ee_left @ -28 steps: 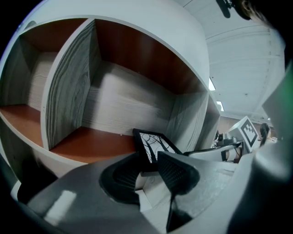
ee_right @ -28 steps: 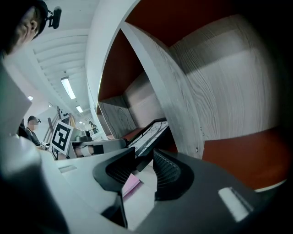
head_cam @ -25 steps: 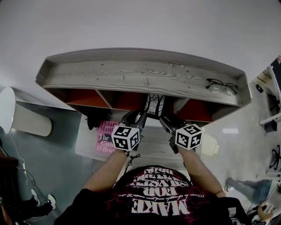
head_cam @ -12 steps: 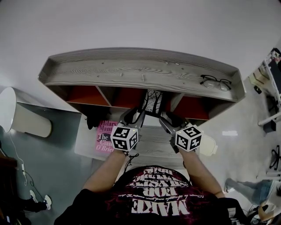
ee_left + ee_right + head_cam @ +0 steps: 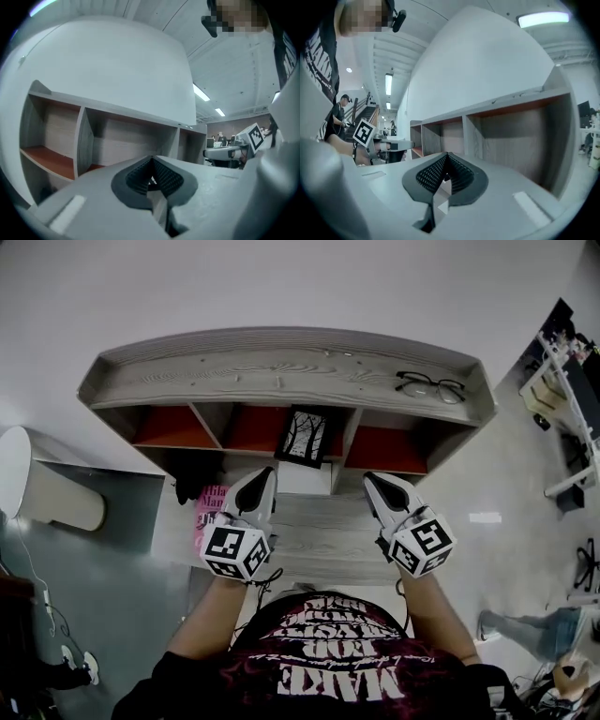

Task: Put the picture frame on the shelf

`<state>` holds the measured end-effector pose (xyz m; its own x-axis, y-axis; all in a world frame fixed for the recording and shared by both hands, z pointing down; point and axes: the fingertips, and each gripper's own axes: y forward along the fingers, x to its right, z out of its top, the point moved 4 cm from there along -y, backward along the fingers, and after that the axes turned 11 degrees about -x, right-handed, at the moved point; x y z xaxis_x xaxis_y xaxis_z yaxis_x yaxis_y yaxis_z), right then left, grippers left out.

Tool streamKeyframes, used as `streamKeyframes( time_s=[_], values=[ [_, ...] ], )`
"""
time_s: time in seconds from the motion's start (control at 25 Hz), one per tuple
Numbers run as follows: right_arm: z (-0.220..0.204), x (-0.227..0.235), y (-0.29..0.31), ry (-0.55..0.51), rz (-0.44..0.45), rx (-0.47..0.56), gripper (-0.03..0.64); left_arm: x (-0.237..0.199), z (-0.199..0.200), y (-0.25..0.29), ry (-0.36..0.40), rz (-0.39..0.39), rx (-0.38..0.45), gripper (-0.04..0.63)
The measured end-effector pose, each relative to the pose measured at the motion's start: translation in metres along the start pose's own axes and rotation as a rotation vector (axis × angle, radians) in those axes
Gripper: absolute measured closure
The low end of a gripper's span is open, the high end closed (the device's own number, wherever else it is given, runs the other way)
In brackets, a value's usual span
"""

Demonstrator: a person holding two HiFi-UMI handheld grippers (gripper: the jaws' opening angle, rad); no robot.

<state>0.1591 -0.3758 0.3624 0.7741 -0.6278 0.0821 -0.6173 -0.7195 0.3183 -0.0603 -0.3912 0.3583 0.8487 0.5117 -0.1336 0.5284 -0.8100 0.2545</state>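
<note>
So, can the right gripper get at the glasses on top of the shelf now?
Probably yes. The glasses lie alone on the open shelf top, and nothing stands between them and the right gripper. Its jaws have just closed, empty, so they must open first.

Both grippers empty and closed, held out side by side

The person's left grey two-jaw gripper point(image 5: 265, 474) and right grey two-jaw gripper point(image 5: 372, 480) point forward and roughly level. They are well apart, and their tips lean slightly toward each other. Each has a black-and-white marker cube at its rear end, the left cube point(image 5: 234, 552) and the right cube point(image 5: 422, 545). The bare left forearm point(image 5: 208, 615) and bare right forearm point(image 5: 427, 606) run back from them to the torso. The left jaws are pressed together on nothing. The right jaws have just been closing and now meet, with nothing between them.
</note>
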Motion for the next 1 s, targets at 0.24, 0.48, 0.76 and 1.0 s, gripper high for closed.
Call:
streamKeyframes(
  time_s=[0.24,0.48,0.76,1.0],
  values=[
    [0.012,-0.005,-0.054,-0.017,-0.015,0.038,0.592,0.028,0.009,-0.035,0.039,0.031,-0.003,0.594],
    [0.015,-0.018,-0.097,-0.044,-0.016,0.054,0.592,0.061,0.029,-0.072,0.111,0.038,0.046,0.594],
    [0.011,-0.034,-0.128,-0.046,-0.004,0.074,0.592,0.087,0.032,-0.114,0.104,0.062,0.078,0.594],
    [0.008,-0.051,-0.143,-0.057,0.021,0.089,0.592,0.1,0.025,-0.134,0.123,0.088,0.07,0.594]
  ],
)
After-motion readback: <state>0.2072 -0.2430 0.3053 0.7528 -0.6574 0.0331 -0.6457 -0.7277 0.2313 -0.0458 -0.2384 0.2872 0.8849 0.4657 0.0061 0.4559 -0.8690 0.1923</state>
